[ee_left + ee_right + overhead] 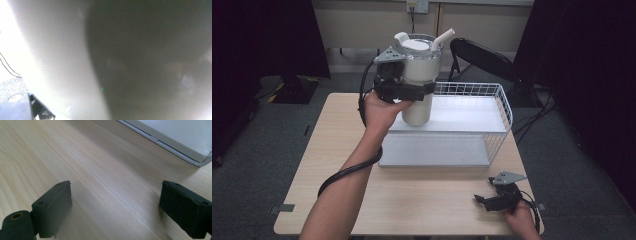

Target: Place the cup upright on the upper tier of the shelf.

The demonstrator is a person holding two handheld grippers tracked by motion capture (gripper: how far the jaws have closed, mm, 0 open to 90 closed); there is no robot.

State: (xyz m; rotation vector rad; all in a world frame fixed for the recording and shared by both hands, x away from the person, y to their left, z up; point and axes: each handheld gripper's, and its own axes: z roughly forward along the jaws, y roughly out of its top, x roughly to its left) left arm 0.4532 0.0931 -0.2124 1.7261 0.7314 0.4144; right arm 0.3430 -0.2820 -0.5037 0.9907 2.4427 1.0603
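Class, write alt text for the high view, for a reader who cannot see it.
The left gripper holds a cream tumbler with a lid and straw above a white wire shelf rack on a wooden table. The right gripper rests open near the table's front right corner.

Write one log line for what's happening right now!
left hand-held gripper: shut on tumbler, lifted over rack | right hand-held gripper: open, empty, near table

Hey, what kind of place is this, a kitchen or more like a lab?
More likely a lab or recording room than a kitchen: dark curtains hang at the sides, a folding chair stands behind the wooden table, and the floor is grey carpet.
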